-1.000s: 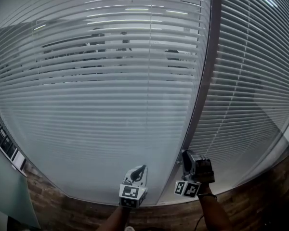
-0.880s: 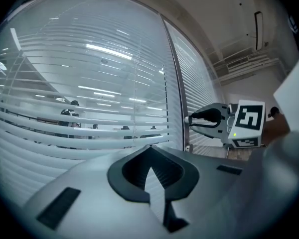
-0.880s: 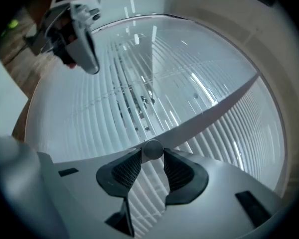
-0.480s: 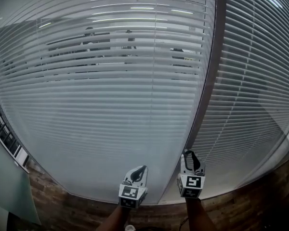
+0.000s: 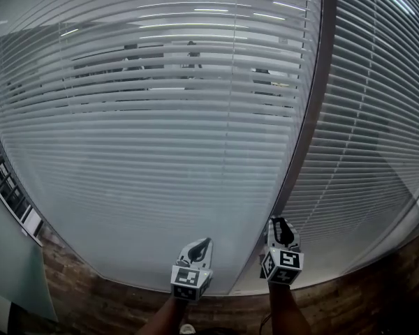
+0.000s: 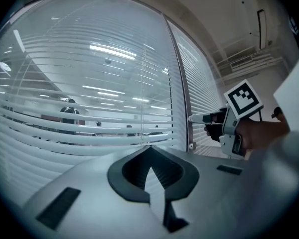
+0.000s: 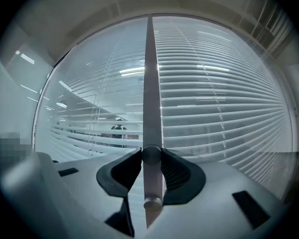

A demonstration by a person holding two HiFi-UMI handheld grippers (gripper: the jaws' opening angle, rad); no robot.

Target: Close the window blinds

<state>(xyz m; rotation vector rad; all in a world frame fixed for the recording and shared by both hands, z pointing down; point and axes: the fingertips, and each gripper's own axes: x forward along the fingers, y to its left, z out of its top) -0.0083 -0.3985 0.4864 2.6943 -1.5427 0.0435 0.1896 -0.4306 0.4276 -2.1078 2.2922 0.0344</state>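
The window blinds (image 5: 160, 145) filled the space straight ahead of both my grippers, with gaps between the upper slats. Their tilt wand (image 7: 150, 98) hung upright, its long axis running top to bottom through my right gripper (image 7: 151, 156), whose jaws had just been closing and pinched it. My left gripper (image 6: 149, 147), pressed together and empty, was level just to the left, clear of the wand.

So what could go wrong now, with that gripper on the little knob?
The right gripper, whose jaws have just been closing, pinches the round knob only at its tips, so a twist might slip off. The upper slats show gaps; turning the wrong way would likely widen them.
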